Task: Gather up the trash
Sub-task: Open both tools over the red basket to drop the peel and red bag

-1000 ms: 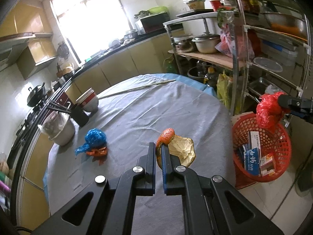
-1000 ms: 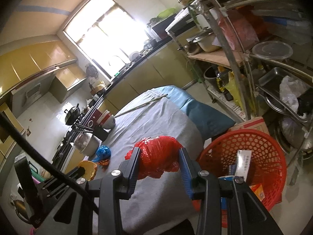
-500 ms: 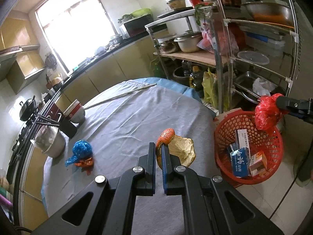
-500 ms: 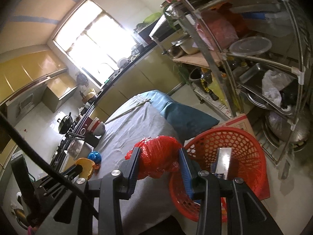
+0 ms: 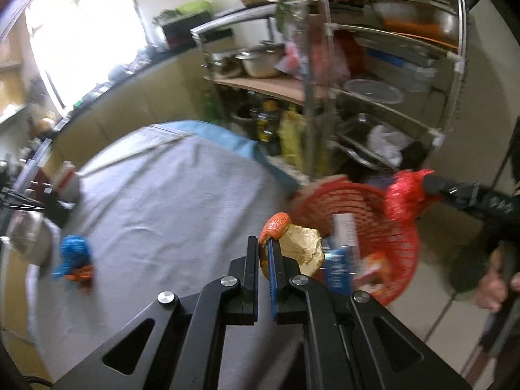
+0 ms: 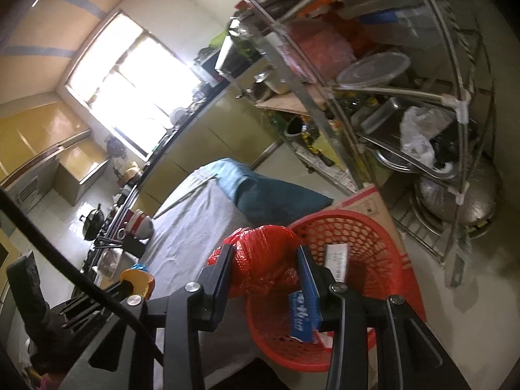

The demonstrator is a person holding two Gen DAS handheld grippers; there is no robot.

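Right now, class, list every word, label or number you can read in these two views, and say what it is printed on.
None can be read for certain.
Blue packet in the red basket: white characters, too blurred.
White box in the basket: small print, too small.
Cardboard behind the basket: red marks, unreadable.

Bright window (image 6: 130, 87), yellow cabinets (image 6: 42, 130), metal shelving (image 5: 383, 74)

At the upper right of the frame we see a metal shelf rack (image 5: 383, 97) loaded with steel pots (image 5: 260, 61) and a clear round lid (image 5: 373, 89); a bright window (image 6: 130, 74) glows at upper left; stacked bowls (image 6: 139, 224) stand at the grey-clothed tabletop's (image 5: 162, 201) left edge.
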